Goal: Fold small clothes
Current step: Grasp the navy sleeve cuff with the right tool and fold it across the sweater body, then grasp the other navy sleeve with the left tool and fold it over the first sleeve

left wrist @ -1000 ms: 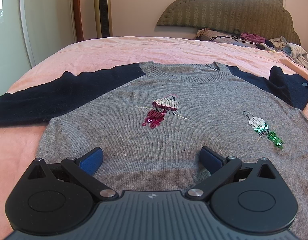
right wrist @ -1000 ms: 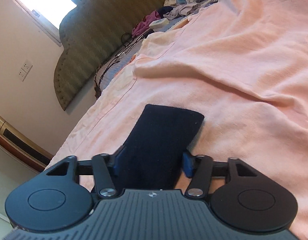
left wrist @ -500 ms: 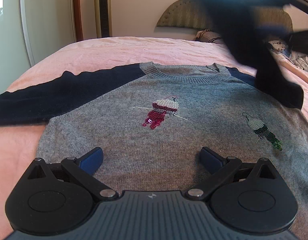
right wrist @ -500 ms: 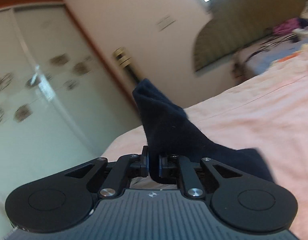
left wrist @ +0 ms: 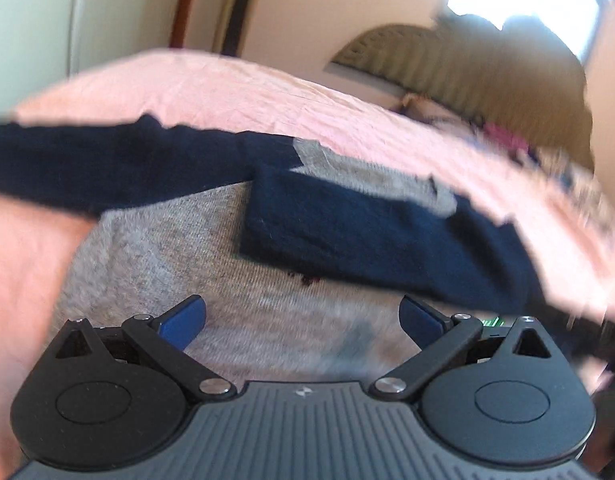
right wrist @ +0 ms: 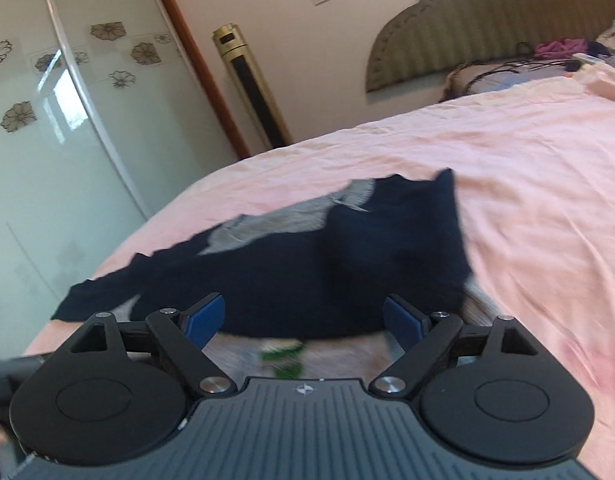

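Observation:
A grey sweater [left wrist: 155, 248] with navy sleeves lies flat on the pink bedspread [left wrist: 235, 96]. Its right navy sleeve [left wrist: 371, 232] lies folded across the chest. The left sleeve [left wrist: 87, 168] stretches out to the left. My left gripper [left wrist: 303, 316] is open and empty over the lower grey front. In the right wrist view the folded sleeve [right wrist: 327, 268] lies just ahead of my right gripper [right wrist: 303, 316], which is open and empty. A green sequin patch [right wrist: 281, 354] shows between its fingers.
An upholstered headboard [right wrist: 487, 24] stands at the far end of the bed, with loose clothes [right wrist: 563, 46] piled near it. A tall gold tower fan [right wrist: 251, 84] and a glass wardrobe door [right wrist: 59, 128] stand to the left.
My right gripper carried the right sleeve up and across the sweater, laid it on the chest and opened. The left wrist view has tilted and blurred; its gripper stayed open.

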Demonstrator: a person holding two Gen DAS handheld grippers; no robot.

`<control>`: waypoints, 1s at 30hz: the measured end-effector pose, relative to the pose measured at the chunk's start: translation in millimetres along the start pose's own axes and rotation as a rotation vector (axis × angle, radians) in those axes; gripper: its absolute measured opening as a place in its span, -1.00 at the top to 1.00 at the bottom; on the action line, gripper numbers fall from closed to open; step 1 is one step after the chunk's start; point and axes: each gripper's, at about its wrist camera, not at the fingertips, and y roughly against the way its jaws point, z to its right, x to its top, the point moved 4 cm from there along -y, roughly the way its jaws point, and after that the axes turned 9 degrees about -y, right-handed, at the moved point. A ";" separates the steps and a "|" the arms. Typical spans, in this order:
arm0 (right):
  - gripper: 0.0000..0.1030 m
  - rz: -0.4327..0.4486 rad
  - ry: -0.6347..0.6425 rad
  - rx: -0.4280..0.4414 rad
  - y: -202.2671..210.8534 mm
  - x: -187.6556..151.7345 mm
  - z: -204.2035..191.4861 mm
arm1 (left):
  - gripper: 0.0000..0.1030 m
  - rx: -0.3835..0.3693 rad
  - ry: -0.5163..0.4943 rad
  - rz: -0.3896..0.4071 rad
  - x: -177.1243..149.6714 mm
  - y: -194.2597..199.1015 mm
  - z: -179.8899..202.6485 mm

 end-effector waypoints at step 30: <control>-1.00 0.056 0.054 0.173 34.7 22.8 -35.5 | -0.69 0.253 -0.169 0.226 30.8 62.5 -7.2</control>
